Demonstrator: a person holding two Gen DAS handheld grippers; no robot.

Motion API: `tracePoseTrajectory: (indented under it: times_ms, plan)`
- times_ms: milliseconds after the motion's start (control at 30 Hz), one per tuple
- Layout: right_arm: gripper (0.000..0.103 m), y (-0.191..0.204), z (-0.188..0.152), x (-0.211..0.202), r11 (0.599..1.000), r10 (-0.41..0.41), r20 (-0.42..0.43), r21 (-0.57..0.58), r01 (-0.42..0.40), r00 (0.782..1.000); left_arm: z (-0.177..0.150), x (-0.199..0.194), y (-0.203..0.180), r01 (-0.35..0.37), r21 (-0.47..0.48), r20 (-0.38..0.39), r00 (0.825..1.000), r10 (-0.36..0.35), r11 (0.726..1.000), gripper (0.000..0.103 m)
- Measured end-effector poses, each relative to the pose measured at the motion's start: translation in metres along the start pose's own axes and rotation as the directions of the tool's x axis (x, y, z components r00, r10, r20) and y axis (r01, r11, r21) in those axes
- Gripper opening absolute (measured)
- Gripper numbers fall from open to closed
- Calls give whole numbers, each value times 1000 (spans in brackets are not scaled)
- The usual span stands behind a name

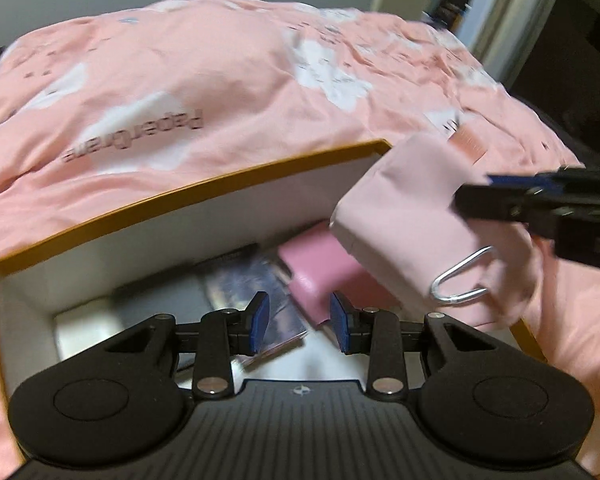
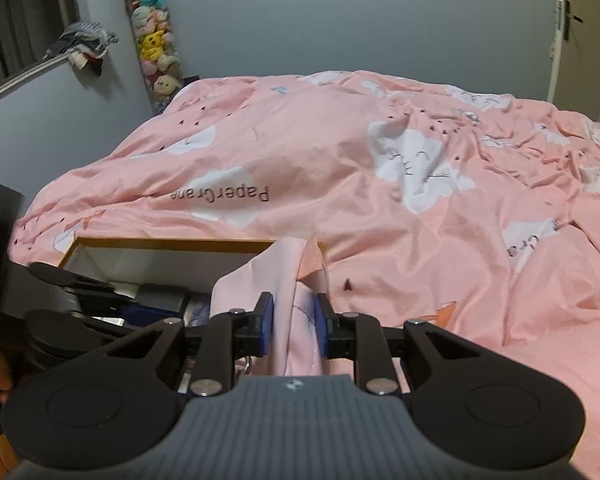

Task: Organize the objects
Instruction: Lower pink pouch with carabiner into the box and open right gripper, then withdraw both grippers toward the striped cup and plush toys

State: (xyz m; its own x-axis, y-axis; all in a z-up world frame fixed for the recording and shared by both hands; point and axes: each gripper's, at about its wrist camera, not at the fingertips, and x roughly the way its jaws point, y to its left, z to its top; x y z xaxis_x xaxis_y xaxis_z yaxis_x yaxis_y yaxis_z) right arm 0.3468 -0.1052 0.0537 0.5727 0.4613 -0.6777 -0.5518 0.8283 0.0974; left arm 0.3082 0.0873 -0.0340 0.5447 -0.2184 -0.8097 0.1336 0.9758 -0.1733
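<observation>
Pink pouch (image 1: pixel 400 216) is hanging clamped in my right hand-held gripper (image 2: pixel 293 322) above the box (image 1: pixel 188 184), not yet stowed; left hand-held gripper (image 1: pixel 300 320) is standing apart, empty; pink case (image 1: pixel 320 268) is already lying inside the box.

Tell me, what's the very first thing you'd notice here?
The big pink bedspread with white clouds fills the room. In front of it, the right gripper pinches a pale pink pouch above the corner of an open box. The left gripper hangs empty over the box.

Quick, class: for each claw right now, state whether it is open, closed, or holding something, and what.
Left claw: open, nothing between its pads, above the box.
Right claw: closed on the pale pink fabric pouch.
</observation>
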Motion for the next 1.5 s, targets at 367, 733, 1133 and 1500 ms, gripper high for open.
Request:
tracePoseTrajectory:
  times_ms: [367, 733, 1133, 1500]
  plan:
    - [23, 22, 10, 68, 998, -55, -138, 17, 58, 989, -18, -12, 19, -62, -128, 20, 998, 65, 990, 40]
    - [23, 39, 3, 95, 968, -223, -192, -164, 192, 956, -27, -13, 23, -55, -134, 37, 998, 60, 989, 40]
    - [34, 55, 1, 106, 919, -295, -205, -329, 218, 933, -29, -26, 25, -53, -145, 67, 996, 63, 988, 40]
    - [40, 56, -12, -17, 990, -67, -82, -126, 56, 994, -56, -111, -10, 5, -94, 220, 975, 16, 996, 40]
